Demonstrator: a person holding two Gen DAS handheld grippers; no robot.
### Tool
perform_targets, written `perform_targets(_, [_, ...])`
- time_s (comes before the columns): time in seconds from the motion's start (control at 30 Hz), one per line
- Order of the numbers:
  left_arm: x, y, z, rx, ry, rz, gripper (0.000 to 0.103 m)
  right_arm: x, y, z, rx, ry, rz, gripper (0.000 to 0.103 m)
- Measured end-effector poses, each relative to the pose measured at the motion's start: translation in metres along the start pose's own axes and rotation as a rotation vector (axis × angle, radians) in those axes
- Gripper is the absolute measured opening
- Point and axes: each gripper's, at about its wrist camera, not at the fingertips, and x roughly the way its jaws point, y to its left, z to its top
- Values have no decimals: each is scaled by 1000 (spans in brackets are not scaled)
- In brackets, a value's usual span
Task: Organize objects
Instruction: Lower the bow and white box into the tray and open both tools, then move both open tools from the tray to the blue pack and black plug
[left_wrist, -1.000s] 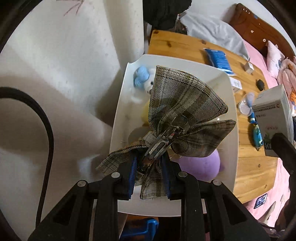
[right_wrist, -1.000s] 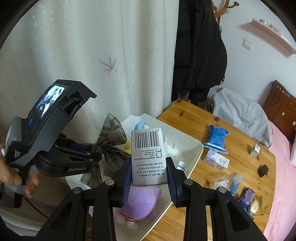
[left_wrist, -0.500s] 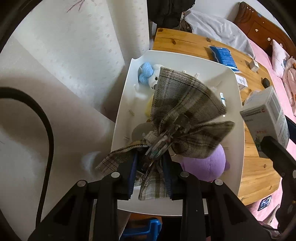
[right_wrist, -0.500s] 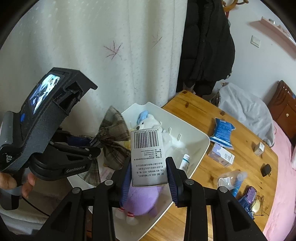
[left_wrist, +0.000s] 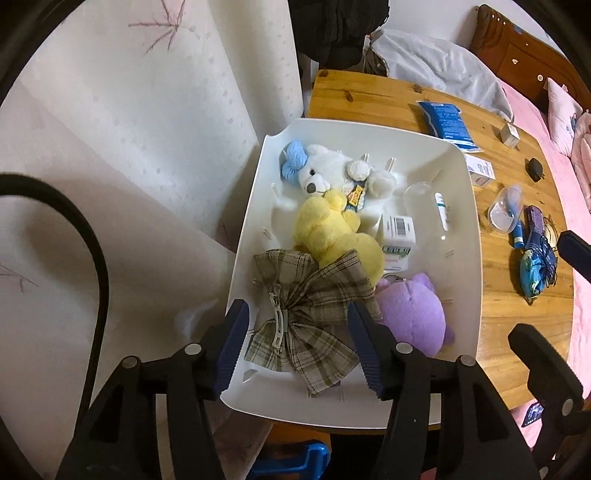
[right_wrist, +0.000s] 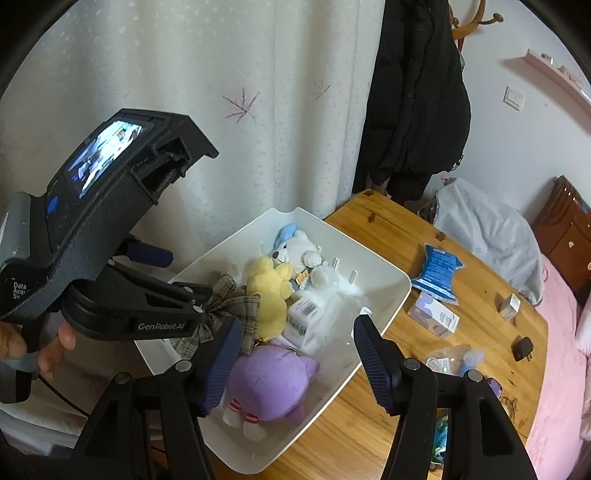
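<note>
Plaid bow (left_wrist: 306, 325) lying in the near corner of the white bin (left_wrist: 469, 295), both tools empty.

The bow rests flat beside the yellow plush (left_wrist: 332, 236) and purple plush (left_wrist: 413, 317), its clip facing up, clip line running toward the left gripper (left_wrist: 297, 347), wings spread across. That gripper hangs over it, jaws apart; the right gripper (right_wrist: 295, 363) is likewise spread, holding nothing. Soft items seem grouped here, while a blue packet (right_wrist: 437, 273) and small box (right_wrist: 436, 314) wait on the table (right_wrist: 388, 236), probably next.
</note>
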Motion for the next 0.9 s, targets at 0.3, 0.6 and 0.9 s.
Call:
perform_targets(0.3, [-15,-14,7,-108,-27,30,60,-6,-8,-7,-6,-8,-4,64])
perform_targets(0.6, [-29,-30,20,-69,-74,41,61,-18,-23,-10,10,-29,-30,64])
perform_targets(0.9, [-43,-48,42,-37,-105,32,61,-28,-53,-12,75,-45,-60,64])
